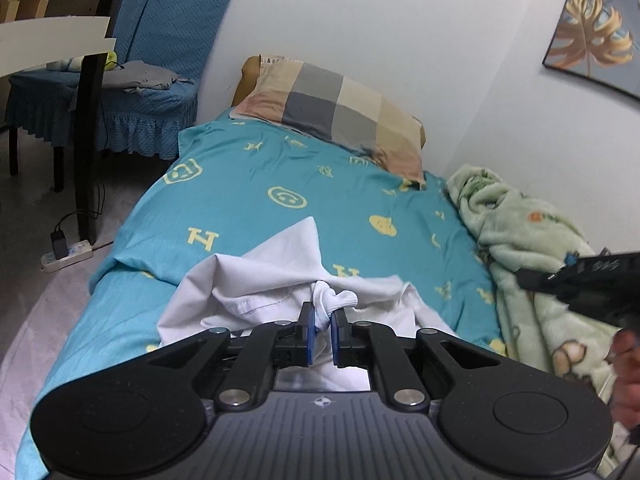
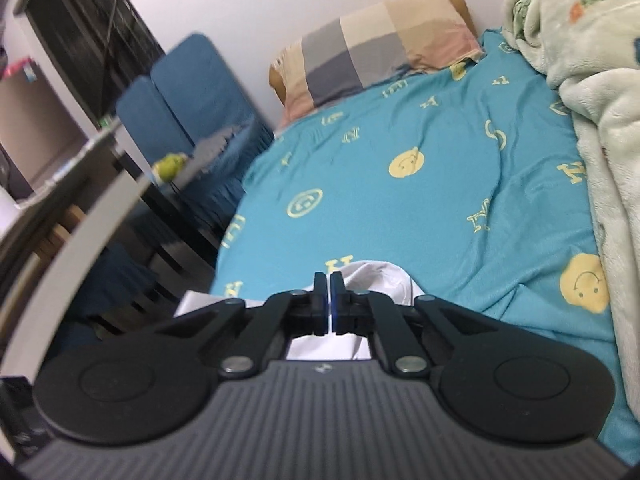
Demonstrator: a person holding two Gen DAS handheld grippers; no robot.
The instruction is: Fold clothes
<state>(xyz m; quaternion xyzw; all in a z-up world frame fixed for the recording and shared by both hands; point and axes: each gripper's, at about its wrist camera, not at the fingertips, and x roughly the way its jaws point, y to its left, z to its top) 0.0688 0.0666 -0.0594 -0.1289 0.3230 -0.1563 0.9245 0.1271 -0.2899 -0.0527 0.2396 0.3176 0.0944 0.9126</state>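
A white garment (image 1: 280, 280) lay bunched near the foot of a bed (image 1: 248, 184) covered in a teal sheet printed with yellow letters and smiley faces. The left gripper (image 1: 323, 314) had its blue-padded fingers (image 1: 307, 332) pinched on a knotted fold of the white cloth, which stuck up between them. The right gripper (image 2: 329, 292) hovered over another part of the same garment (image 2: 380, 280), its fingers (image 2: 320, 304) drawn together with only a sliver of gap; whether any cloth was caught between them could not be told from its blurred view. In the left view, that right gripper (image 1: 580, 276) showed at the right edge, held by a hand (image 1: 628, 376) above a pale green blanket (image 1: 532, 248) heaped along the wall side of the bed. A checked pillow (image 1: 336, 112) rested at the head against the white wall. Beside the bed stood a chair (image 1: 160, 60) in a blue cover with grey cloth on its seat, and a power strip (image 1: 66, 256) lay on the floor. A leaf picture (image 1: 596, 36) hung on the wall.
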